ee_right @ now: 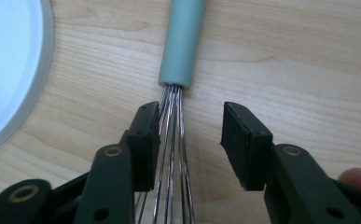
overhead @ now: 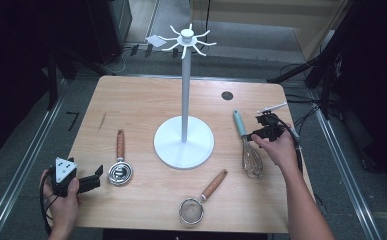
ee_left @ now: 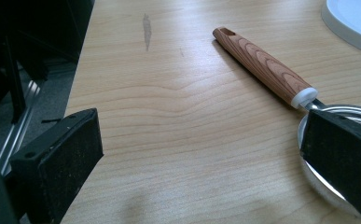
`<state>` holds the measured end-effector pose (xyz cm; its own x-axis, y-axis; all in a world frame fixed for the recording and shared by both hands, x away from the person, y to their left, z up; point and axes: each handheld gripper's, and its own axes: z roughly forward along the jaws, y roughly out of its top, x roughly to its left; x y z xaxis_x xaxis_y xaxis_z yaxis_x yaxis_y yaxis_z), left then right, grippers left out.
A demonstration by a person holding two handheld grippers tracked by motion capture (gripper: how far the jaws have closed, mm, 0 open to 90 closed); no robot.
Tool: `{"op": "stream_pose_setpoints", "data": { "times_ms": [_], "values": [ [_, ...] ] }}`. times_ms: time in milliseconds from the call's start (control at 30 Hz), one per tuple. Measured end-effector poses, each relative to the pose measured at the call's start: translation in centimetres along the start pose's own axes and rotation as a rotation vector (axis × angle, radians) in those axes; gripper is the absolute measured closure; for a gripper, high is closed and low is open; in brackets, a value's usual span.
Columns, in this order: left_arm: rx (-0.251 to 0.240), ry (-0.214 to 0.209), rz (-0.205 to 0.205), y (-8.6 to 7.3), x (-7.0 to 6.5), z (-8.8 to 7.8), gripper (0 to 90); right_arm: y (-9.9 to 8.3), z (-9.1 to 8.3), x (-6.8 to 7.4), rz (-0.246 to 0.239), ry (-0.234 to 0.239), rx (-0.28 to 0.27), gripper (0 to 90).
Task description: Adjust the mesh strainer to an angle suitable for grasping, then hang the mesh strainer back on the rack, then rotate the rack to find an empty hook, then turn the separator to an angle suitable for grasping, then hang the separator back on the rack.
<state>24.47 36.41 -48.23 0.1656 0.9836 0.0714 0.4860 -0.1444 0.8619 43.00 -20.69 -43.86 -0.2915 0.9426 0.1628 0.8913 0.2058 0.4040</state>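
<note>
Your right tool (ee_right: 190,135) straddles the whisk (overhead: 247,144) near the bench's right edge, jaws apart around the wires just below the teal handle, one pad against them, the other clear. Your left tool (overhead: 92,180) rests wide apart at the front left corner, beside the wooden-handled strainer (overhead: 119,165).

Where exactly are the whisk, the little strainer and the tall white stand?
whisk (overhead: 240,125): high view, on its pale blue-green handle.
strainer (overhead: 191,210): high view, on the round mesh bowl at the near table edge.
white stand (overhead: 185,85): high view, on the upright pole above its round base.
</note>
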Motion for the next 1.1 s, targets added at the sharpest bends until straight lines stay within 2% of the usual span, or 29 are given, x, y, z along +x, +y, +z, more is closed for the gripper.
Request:
{"op": "stream_pose_setpoints", "data": {
  "times_ms": [67, 300, 367, 400, 567, 767, 867, 1100],
  "values": [
    [0.001, 0.0, 0.001, 0.0, 0.0, 0.0, 0.0, 0.6, 0.2, 0.3, -0.009, -0.036, 0.018, 57.6],
    [0.004, -0.004, -0.009, 0.0, 0.1, 0.0, 0.0, 2.6, 0.9, 0.7, -0.006, -0.058, 0.042, 56.1],
    [0.004, -0.005, -0.011, 0.0, 0.2, 0.0, 0.0, 2.9, 1.0, 0.7, 0.0, -0.053, 0.06, 56.8],
    [0.004, -0.005, -0.011, 0.0, 0.2, 0.0, 0.0, 3.4, 1.4, 0.9, -0.006, -0.059, 0.088, 58.5],
    [0.003, -0.005, -0.013, 0.0, 0.2, 0.0, 0.0, 4.2, 2.0, 1.5, -0.025, -0.082, 0.117, 57.7],
    [0.005, -0.004, -0.013, 0.0, 0.2, 0.0, 0.0, 4.8, 2.6, 2.0, -0.029, -0.104, 0.124, 59.0],
    [0.006, -0.006, -0.014, 0.0, 0.2, 0.0, 0.0, 5.1, 2.8, 2.2, -0.011, -0.101, 0.121, 59.7],
    [0.009, -0.005, -0.015, 0.0, 0.2, 0.0, 0.0, 5.4, 3.4, 2.0, 0.004, -0.105, 0.16, 60.3]
  ]
}}
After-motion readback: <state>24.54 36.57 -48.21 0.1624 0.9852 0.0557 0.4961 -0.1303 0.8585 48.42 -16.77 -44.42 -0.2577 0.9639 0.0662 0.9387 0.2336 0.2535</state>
